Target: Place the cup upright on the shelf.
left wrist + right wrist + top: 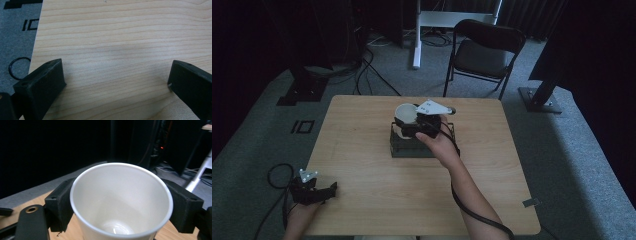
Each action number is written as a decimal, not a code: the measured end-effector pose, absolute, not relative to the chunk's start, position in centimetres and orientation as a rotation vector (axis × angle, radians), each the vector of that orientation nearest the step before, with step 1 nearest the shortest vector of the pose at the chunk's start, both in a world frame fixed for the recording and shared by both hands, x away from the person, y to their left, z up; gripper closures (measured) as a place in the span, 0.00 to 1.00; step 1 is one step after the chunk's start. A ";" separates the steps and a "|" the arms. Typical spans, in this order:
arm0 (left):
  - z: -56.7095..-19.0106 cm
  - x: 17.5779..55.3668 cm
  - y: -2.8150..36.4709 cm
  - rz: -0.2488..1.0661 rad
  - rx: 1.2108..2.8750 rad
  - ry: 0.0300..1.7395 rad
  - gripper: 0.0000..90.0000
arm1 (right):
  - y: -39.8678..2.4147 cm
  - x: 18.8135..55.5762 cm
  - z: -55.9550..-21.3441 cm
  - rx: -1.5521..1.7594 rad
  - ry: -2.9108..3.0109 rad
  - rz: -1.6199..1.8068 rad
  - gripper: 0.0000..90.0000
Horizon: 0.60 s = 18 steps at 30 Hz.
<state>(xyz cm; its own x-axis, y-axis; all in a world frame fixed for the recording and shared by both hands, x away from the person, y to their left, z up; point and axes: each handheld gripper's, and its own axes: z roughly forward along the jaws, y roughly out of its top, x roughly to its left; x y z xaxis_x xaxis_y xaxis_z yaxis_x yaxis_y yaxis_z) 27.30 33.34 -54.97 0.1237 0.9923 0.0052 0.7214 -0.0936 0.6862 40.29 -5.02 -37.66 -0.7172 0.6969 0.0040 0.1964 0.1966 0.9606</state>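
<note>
Over at the near left corner of the table, the left gripper rests low by the edge with its jaws spread wide and nothing between them; in the left gripper view there is bare wood grain between the two black pads. Moving toward the middle, a dark wire rack sits on the tabletop, and just above its far left part the right gripper has a white paper cup clamped between its jaws. In the right gripper view the cup stands upright, mouth open toward the camera, one jaw pressed to each side of the wall just under the rim, and it looks empty inside.

I'd judge that cup to be very light and thin-walled, easy to crush or ovalise under a hard squeeze, and smooth enough to slip if held loosely. The rolled rim is its stiffest part, so gripping just below it, as here, seems the sensible hold, with gentle pressure only. Whether the cup's base touches the rack I cannot tell. Farther right the table is plain wood, with a folding chair beyond
</note>
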 end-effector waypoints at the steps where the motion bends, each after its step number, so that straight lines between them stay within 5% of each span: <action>1: -55.0 27.3 33.3 0.662 1.873 1.652 0.01 | -5.2 40.5 -37.7 0.838 2.041 1.529 0.21; 18: -55.0 27.3 33.3 0.663 1.873 1.651 0.01 | -5.6 43.1 -41.2 0.984 2.016 1.424 0.21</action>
<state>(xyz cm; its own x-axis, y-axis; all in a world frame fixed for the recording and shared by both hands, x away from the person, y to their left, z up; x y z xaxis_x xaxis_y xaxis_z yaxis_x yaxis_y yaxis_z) 27.30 33.33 -54.98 0.1234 0.9923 0.0057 0.7205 -0.0935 0.6871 43.13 -5.57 -41.22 -0.6265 0.7792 0.0206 0.2801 0.2004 0.9388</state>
